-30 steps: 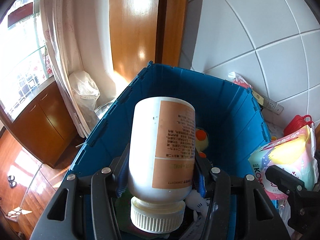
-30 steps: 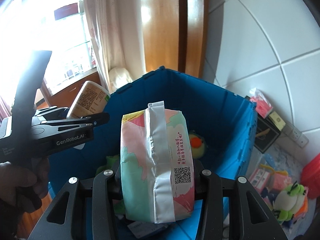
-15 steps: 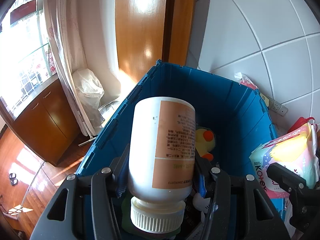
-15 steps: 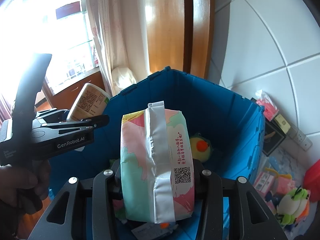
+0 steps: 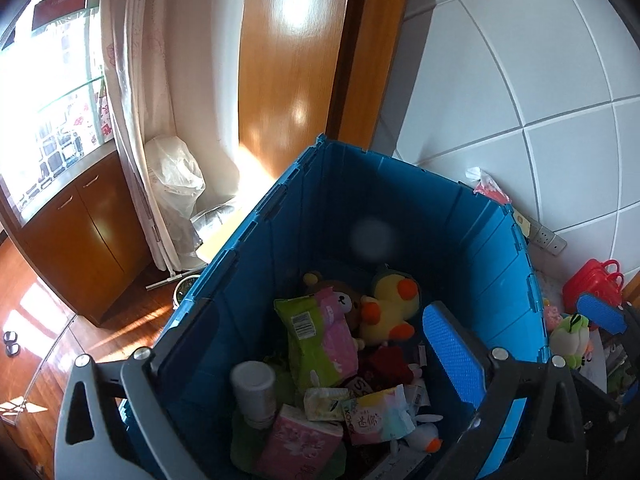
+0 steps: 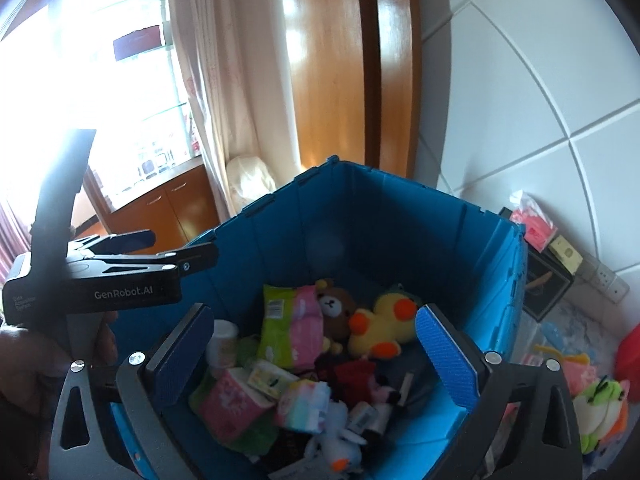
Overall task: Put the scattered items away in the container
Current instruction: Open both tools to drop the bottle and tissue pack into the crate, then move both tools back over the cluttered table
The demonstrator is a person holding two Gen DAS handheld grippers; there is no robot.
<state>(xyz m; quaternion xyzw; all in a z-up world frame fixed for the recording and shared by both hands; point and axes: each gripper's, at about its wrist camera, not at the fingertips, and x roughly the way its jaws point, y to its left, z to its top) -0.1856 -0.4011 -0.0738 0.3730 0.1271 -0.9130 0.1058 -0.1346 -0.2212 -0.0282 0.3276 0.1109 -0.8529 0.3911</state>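
At bottom edge of both wrist views, my left gripper [image 5: 304, 364] and right gripper [image 6: 316, 356]: jaws opening, spread wide, nothing between pads. Just beyond, lower centre, blue crate [image 5: 500, 248] under both. Inside crate: white bottle [image 5: 254, 392] upright at lower left, pastel tissue pack [image 5: 380, 420] lying beside pink pack [image 5: 298, 442]. Mid-frame, green-pink pouch [image 5: 320, 336], yellow duck [image 5: 390, 308], brown bear [image 6: 336, 304]. Far right, outside crate, green frog toy [image 5: 570, 334] on floor.
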